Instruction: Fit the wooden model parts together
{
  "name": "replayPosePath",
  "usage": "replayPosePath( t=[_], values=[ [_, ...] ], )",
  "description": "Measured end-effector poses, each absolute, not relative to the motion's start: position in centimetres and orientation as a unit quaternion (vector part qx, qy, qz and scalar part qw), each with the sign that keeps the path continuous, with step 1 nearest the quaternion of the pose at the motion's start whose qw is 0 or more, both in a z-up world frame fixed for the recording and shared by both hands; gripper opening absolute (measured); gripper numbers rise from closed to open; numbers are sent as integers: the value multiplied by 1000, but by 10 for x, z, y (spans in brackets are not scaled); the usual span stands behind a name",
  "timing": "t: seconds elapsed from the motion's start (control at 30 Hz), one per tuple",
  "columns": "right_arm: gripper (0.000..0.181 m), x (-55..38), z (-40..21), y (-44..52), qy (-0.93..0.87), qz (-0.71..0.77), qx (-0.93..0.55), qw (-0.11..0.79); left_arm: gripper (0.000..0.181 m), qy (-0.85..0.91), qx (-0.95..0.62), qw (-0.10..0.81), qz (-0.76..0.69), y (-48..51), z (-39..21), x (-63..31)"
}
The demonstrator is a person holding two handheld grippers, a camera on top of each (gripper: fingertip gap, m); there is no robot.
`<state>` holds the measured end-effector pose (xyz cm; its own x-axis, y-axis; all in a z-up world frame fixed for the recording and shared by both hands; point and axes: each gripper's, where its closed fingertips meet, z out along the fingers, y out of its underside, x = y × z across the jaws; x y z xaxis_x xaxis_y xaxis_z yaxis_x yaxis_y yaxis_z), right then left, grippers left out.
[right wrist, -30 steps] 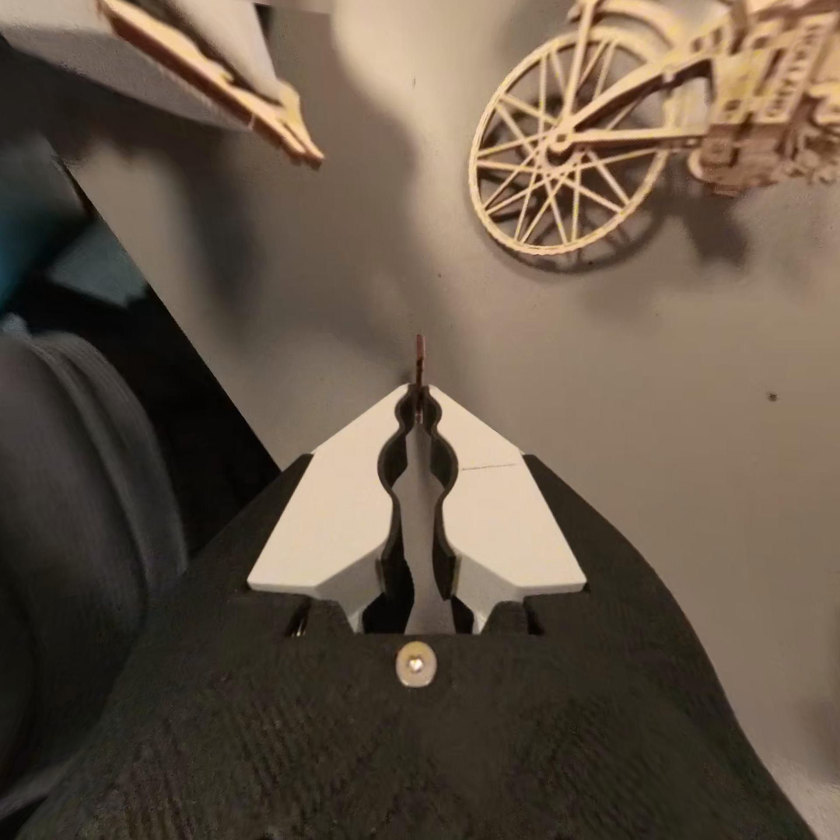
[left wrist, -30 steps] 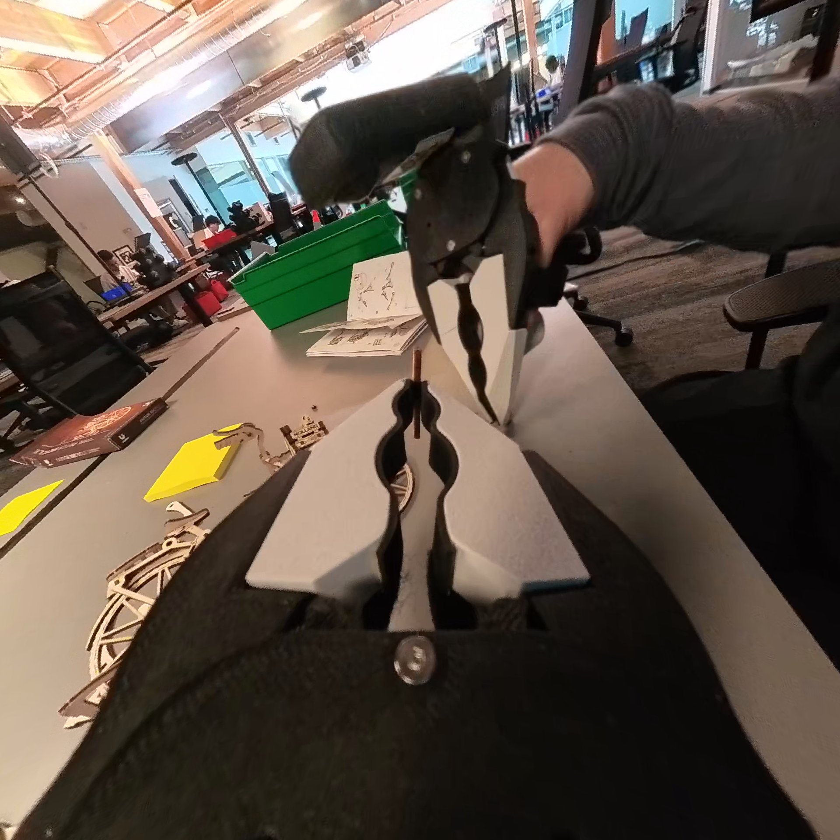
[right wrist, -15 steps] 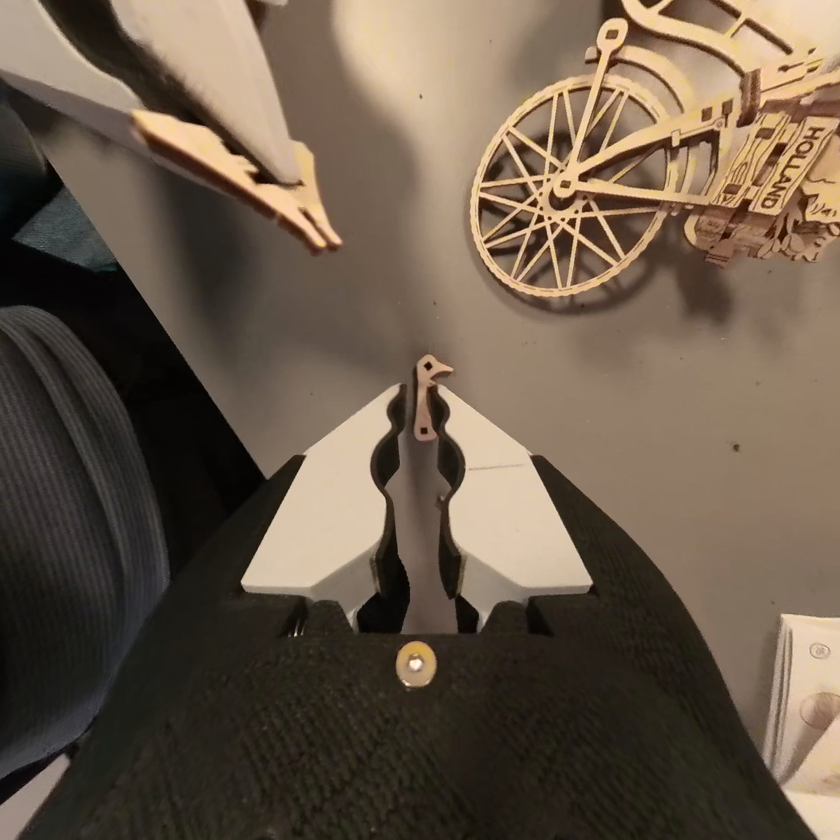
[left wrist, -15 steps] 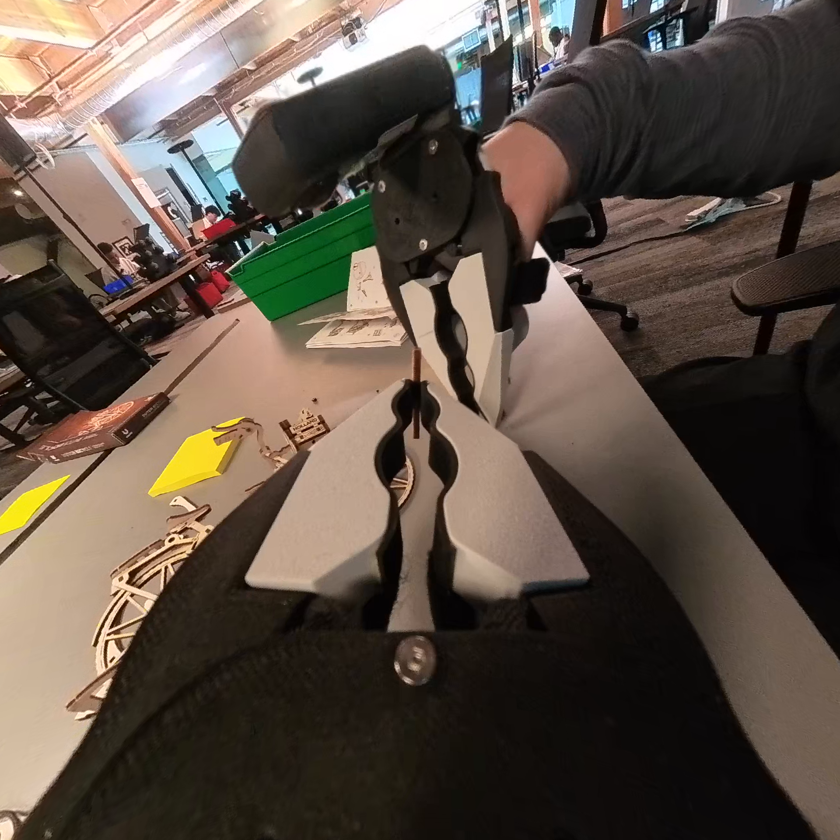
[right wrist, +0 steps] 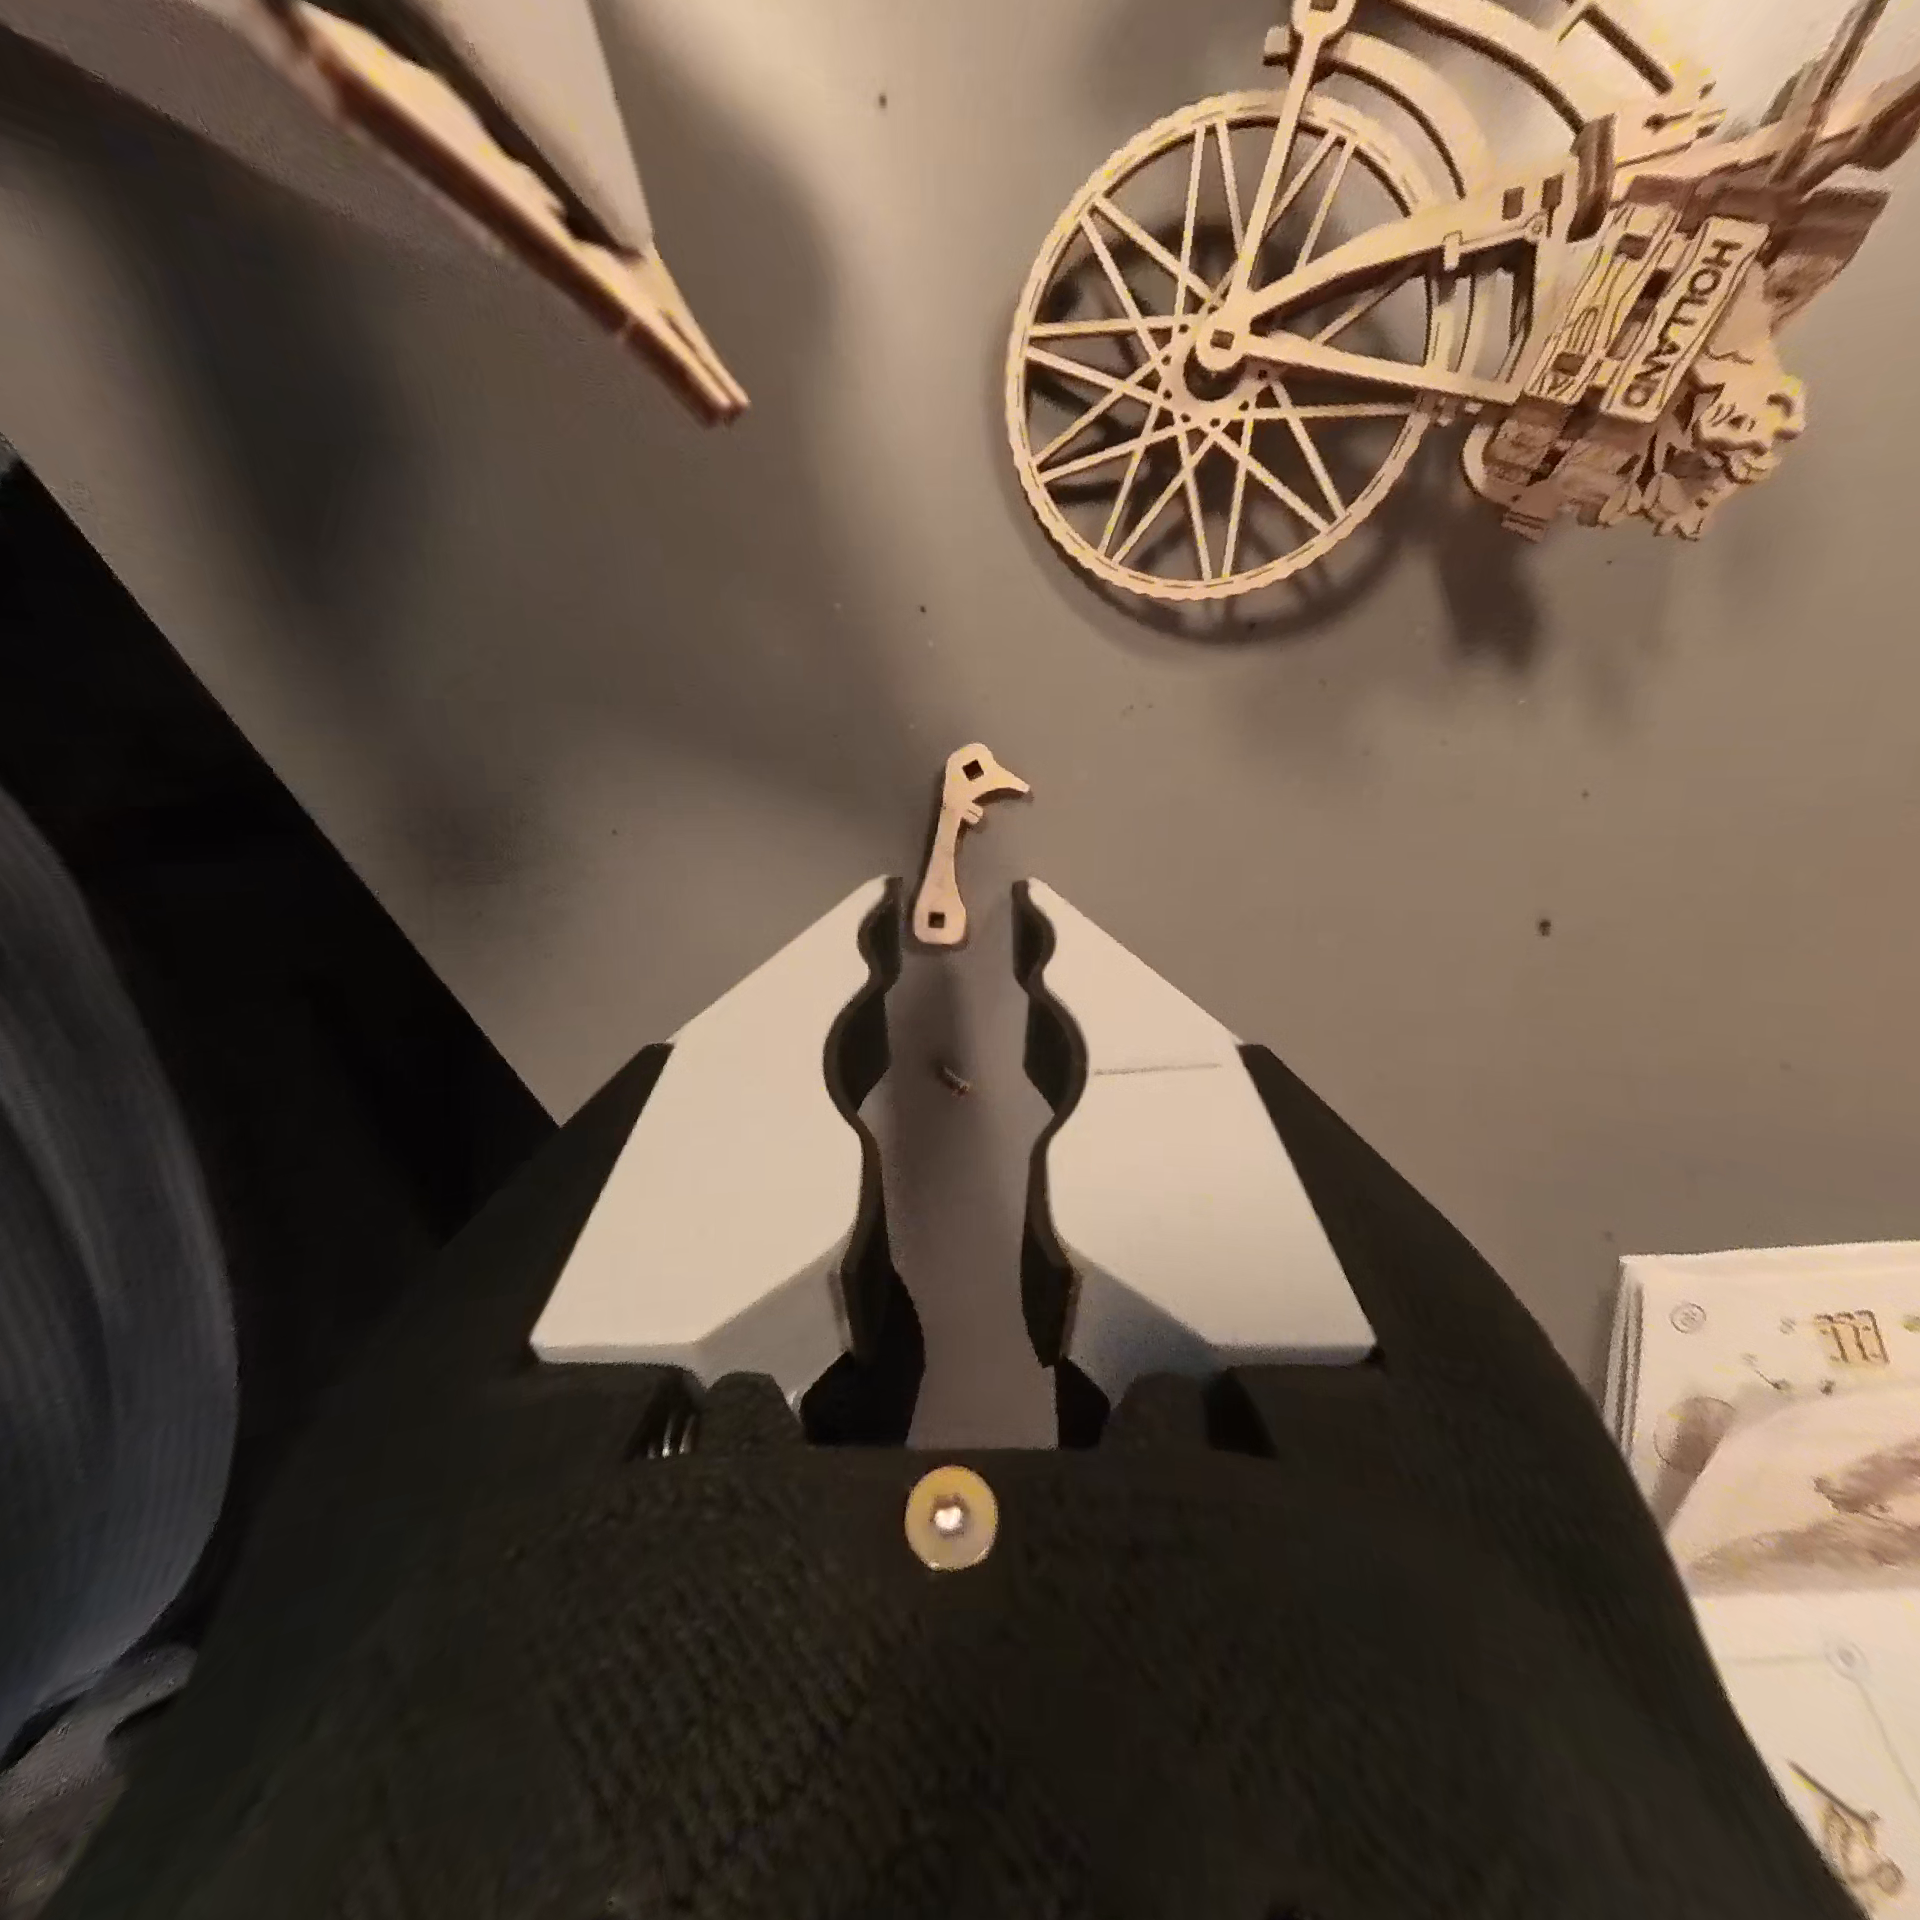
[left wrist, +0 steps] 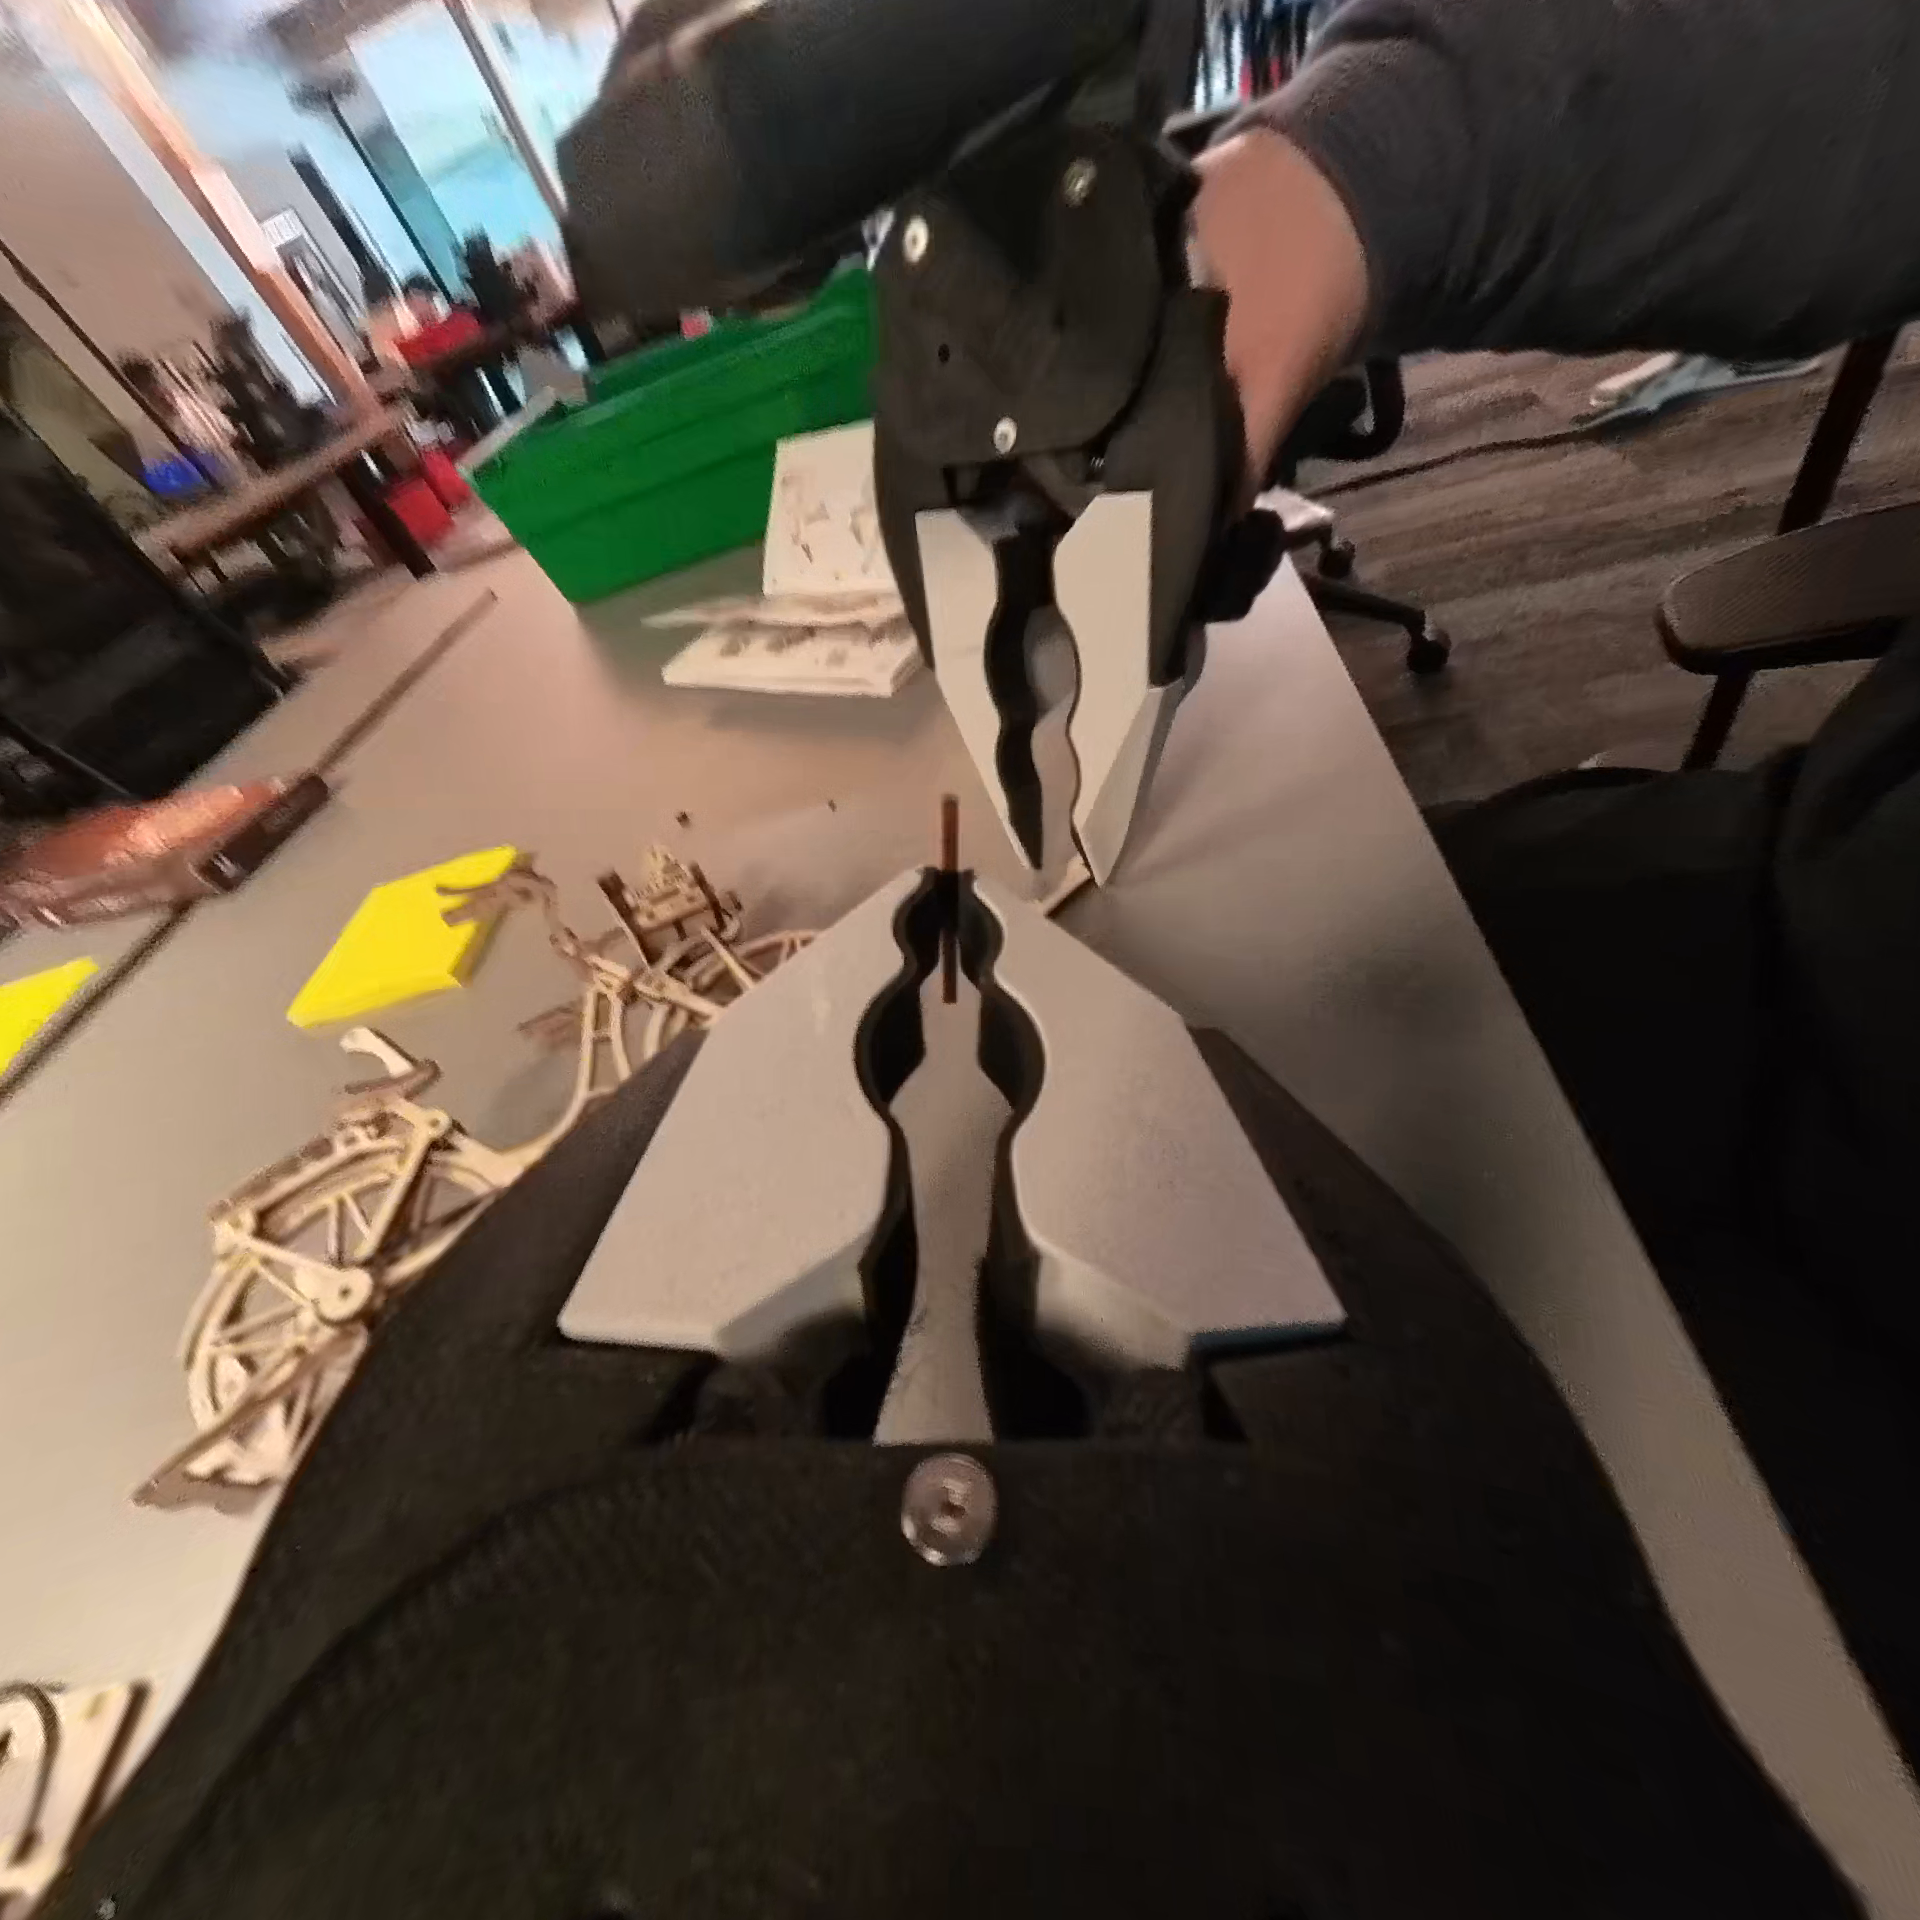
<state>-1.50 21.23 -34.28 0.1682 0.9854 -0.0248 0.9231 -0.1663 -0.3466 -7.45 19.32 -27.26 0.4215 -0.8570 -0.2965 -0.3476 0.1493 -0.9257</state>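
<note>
My left gripper (left wrist: pixel 943 883) is shut on a thin flat wooden part (left wrist: pixel 948 831), seen edge-on and held above the table. In the right wrist view the left gripper (right wrist: pixel 665 343) reaches in from the top left with that part (right wrist: pixel 520 197) sticking out past its tips. My right gripper (right wrist: pixel 954 891) is open and points down at the grey table (right wrist: pixel 1351 935). A small hooked wooden lever (right wrist: pixel 961 842) lies flat there, its lower end between the open fingertips. The right gripper (left wrist: pixel 1055 868) also shows just ahead of my left one.
The wooden bicycle model (right wrist: pixel 1299 343) lies on its side beyond the lever; it also shows left of my left gripper (left wrist: pixel 343 1247). Yellow blocks (left wrist: pixel 405 940), a green bin (left wrist: pixel 675 468) and an instruction booklet (left wrist: pixel 810 623) lie farther back. The table edge (left wrist: pixel 1455 987) runs close on the right. My right fingertips sit around 10 cm from my left ones.
My right gripper has opened and let go of the small lever, which now lies flat on the table. My left gripper still holds its part and has moved slightly.
</note>
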Motion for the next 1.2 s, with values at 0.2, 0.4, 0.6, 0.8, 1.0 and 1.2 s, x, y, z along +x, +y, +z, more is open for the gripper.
replayPosePath(
  t=[0.2,0.4,0.6,0.8,1.0,1.2],
  values=[
    [2,-23,-344,207,-649,138,-730,163,1,426,-713,465,-306,187,-291,-74],
    [2,-31,-339,197,-664,157,-697,223,1,457,-736,446,-224,182,-313,-85],
    [2,-36,-332,190,-653,190,-688,253,2,455,-774,394,-198,175,-336,-100],
    [2,-47,-322,188,-649,210,-671,291,7,439,-796,361,-208,167,-344,-105],
    [2,-56,-307,186,-646,231,-643,341,37,420,-805,367,-201,163,-342,-112],
    [2,-63,-283,179,-656,237,-573,431,47,278,-796,448,-297,170,-295,-101]
  ],
)
